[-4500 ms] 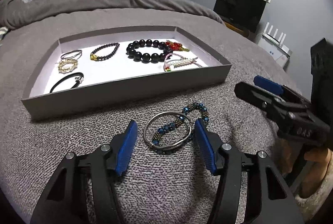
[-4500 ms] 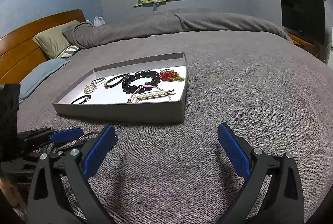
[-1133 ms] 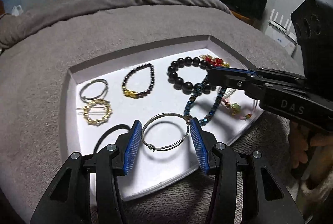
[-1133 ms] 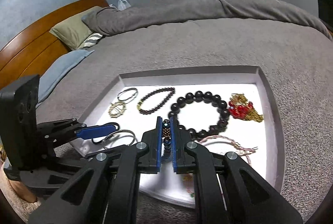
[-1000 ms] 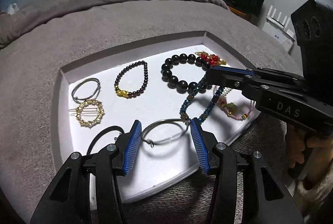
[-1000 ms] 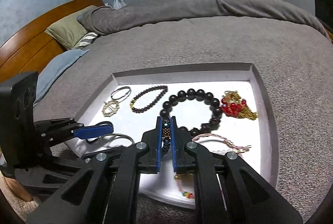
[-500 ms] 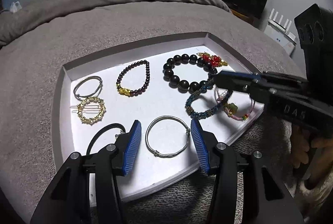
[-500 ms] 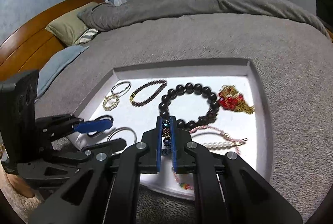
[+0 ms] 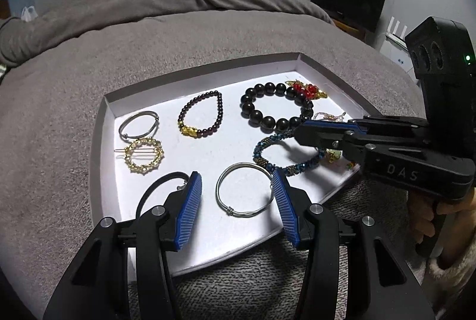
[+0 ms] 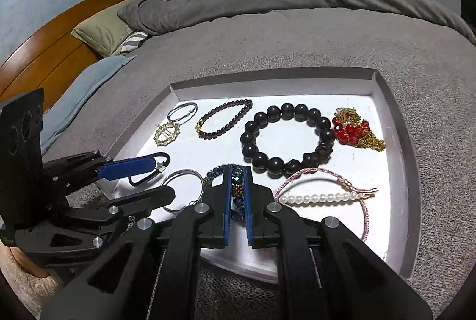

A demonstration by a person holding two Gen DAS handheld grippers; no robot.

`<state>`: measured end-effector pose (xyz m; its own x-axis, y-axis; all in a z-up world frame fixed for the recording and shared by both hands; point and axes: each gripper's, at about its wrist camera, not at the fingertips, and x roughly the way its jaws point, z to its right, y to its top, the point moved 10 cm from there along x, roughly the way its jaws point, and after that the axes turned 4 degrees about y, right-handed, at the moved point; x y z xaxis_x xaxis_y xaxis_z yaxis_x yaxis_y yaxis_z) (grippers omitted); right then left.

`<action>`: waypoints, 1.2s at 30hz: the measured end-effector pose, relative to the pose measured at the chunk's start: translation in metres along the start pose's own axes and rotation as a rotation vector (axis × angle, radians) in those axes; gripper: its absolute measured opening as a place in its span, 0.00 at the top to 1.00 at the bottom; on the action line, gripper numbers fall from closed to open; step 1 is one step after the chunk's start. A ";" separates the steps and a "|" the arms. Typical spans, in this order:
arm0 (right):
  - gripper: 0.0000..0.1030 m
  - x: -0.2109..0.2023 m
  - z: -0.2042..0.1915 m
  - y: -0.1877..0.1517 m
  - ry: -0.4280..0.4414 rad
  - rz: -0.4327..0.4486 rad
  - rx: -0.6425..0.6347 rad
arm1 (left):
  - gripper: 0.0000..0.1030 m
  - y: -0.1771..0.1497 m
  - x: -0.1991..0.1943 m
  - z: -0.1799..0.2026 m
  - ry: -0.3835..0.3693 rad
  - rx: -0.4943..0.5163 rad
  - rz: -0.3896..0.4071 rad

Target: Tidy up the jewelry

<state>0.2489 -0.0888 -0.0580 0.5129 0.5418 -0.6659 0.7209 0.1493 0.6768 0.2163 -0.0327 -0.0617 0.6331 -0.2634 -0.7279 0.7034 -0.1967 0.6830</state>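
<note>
A grey tray [image 9: 98,123] with a white floor lies on the bed and holds the jewelry. A silver wire bangle [image 9: 244,194] lies flat on the tray floor between the fingers of my left gripper [image 9: 238,201], which is open and does not touch it. My right gripper [image 10: 238,195] is shut on a blue beaded bracelet [image 9: 285,153], which rests on the tray floor just right of the bangle; it shows between the blue pads in the right wrist view [image 10: 237,186]. The right gripper [image 9: 300,132] enters the left wrist view from the right.
The tray [image 10: 395,123] also holds a large black bead bracelet [image 10: 285,138], a dark red bead bracelet [image 9: 202,117], a red and gold piece [image 10: 354,132], a pearl clip [image 10: 321,196], a gold ring brooch [image 9: 143,154], a second silver bangle [image 9: 138,125] and a black loop [image 9: 157,186]. Grey blanket surrounds it.
Both bracelets were carried from the blanket into the tray. The left gripper let the silver bangle go onto the tray floor. The right gripper lowered the blue bracelet until it rests flat.
</note>
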 end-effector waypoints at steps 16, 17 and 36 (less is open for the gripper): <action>0.05 -0.075 0.015 0.013 -0.098 0.222 0.032 | 0.13 0.001 -0.057 -0.006 0.117 -0.050 0.175; 0.05 -0.079 0.015 0.011 -0.105 0.229 0.029 | 0.11 -0.002 -0.064 -0.006 0.133 -0.056 0.191; 0.05 -0.088 0.026 -0.054 -0.290 0.116 -0.016 | 0.07 -0.045 -0.075 -0.017 0.290 -0.105 0.117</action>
<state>0.1767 -0.1664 -0.0442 0.7047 0.2977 -0.6440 0.6435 0.1142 0.7569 0.1428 0.0123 -0.0385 0.7669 0.0042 -0.6418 0.6401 -0.0788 0.7643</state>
